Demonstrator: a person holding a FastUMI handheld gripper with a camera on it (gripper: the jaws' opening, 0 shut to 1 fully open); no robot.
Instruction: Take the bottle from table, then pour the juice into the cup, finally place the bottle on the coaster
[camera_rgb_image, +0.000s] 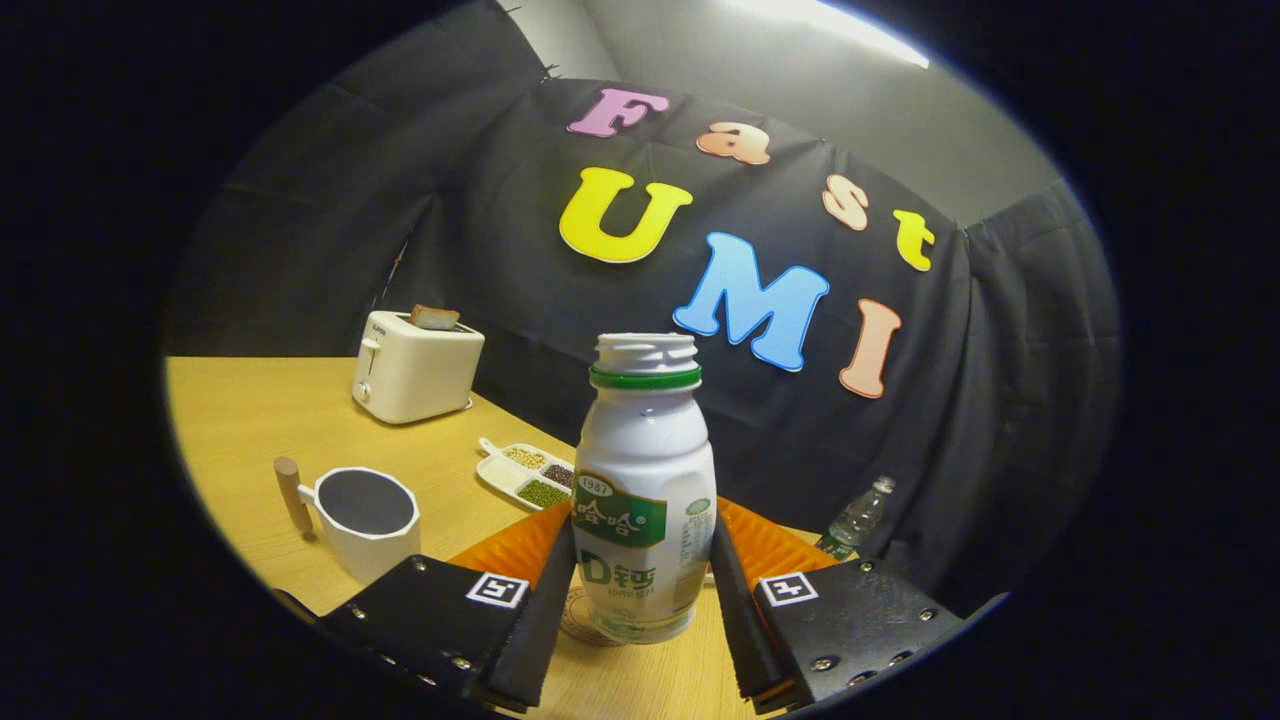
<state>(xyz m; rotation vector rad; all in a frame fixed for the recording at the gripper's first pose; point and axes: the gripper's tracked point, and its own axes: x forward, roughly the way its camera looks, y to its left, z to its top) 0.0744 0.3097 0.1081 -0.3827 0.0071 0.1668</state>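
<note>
- Cup: white, with a wooden handle, standing on the desk ahead and to the left of the gripper's left finger; its dark interior faces up.
- Toaster: far ahead on the left, a slice standing in its slot.
- Divided dish: holds beans, beyond the fingers and between cup and bottle.
- Bottle: white, cap off, upright between the fingers, its base over a round coaster on the desk; whether it rests there or hangs just above cannot be told.
- Gripper: narrowed to bottle width, both finger pads pressed against the lower body, one on each side.
- Clear plastic bottle: ahead on the right, near the booth wall.
- Risk, judged: the mouth is open, so any tilt while the bottle is carried would spill juice onto the desk short of the cup.
- Risk, judged: the hold sits low on a smooth body; a loose squeeze could let the bottle swing or slip during the pour.
</note>
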